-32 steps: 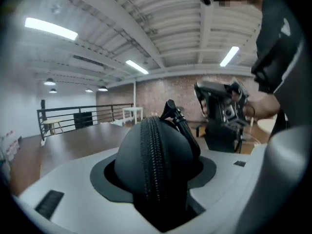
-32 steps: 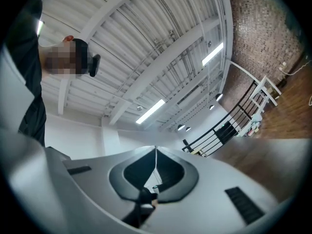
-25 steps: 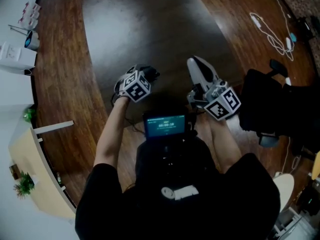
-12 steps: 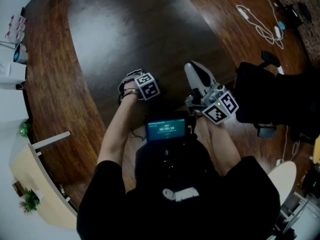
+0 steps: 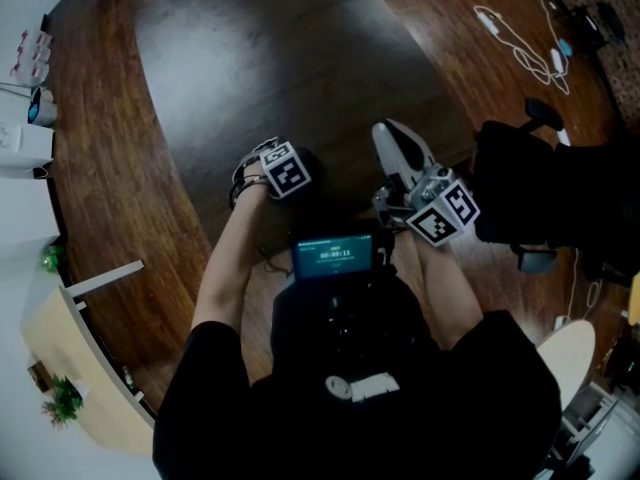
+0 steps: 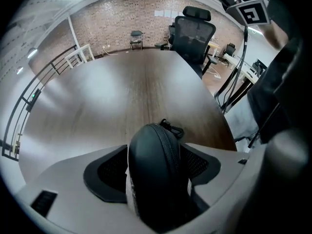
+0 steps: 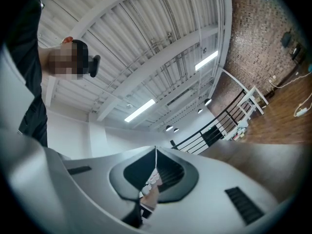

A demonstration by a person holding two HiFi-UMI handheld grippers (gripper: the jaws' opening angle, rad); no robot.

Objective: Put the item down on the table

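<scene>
A dark zippered case stands on edge between the jaws of my left gripper, low over the dark wooden table. The jaws are opening, and a thin pale sliver shows on each side of the case, so the pads no longer press it. In the head view the left gripper is at the table's near edge, with the case just visible beyond its marker cube. My right gripper is held beside it, jaws shut with nothing between them; the right gripper points up at the ceiling.
A black office chair stands at the table's right side, also seen as the chair in the head view. White cables lie on the wooden floor. A small lit screen sits at the person's chest. A white railing runs beyond the table.
The left gripper has moved forward over the table's near edge and turned a little. The right gripper has hardly moved.
</scene>
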